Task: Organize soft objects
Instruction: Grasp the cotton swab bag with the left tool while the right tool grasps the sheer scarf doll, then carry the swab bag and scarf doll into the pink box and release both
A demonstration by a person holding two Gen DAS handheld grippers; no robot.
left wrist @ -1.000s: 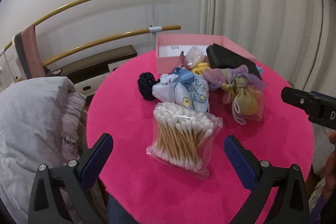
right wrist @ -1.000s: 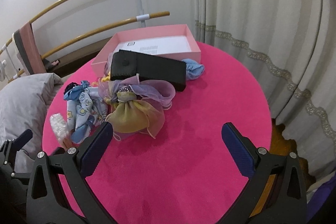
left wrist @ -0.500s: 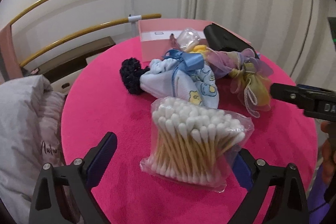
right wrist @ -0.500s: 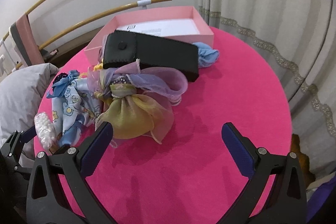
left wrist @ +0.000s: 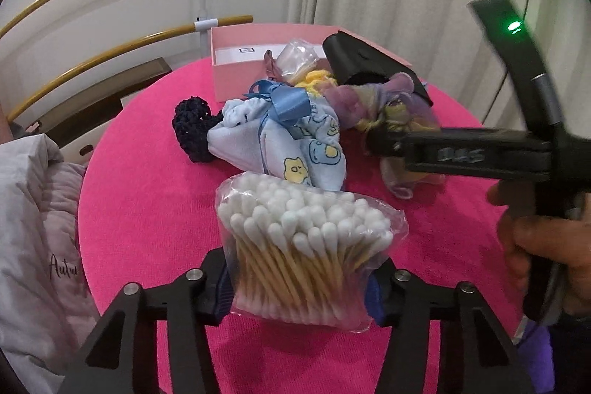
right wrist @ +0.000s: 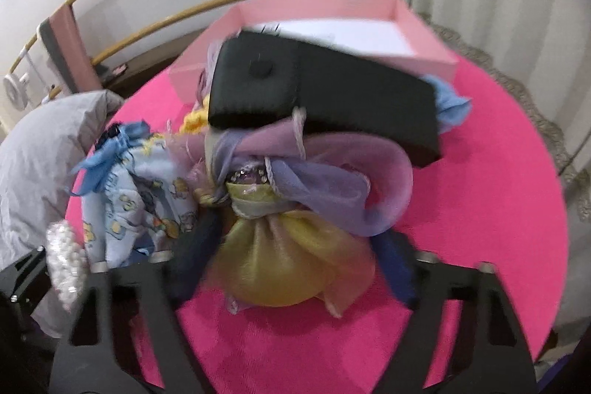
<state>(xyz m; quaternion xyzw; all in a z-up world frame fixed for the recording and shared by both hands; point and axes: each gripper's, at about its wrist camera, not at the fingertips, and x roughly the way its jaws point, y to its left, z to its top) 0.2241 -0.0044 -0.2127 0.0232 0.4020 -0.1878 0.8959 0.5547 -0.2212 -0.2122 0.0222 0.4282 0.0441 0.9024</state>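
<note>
Both grippers have come forward, fingers just closing. Left gripper (left wrist: 299, 287) pinching swab bag (left wrist: 306, 246) at worktop (left wrist: 147, 209) near edge. Right gripper (right wrist: 291, 257) fingers flank organza pouch (right wrist: 291, 264) mid-worktop; contact blurred, cannot tell.

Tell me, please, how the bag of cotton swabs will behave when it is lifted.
The bag of cotton swabs is probably light. Its thin clear plastic looks slippery and may crumple between the left gripper pads, which have just been closing on it. The loose sticks inside could shift.
</note>
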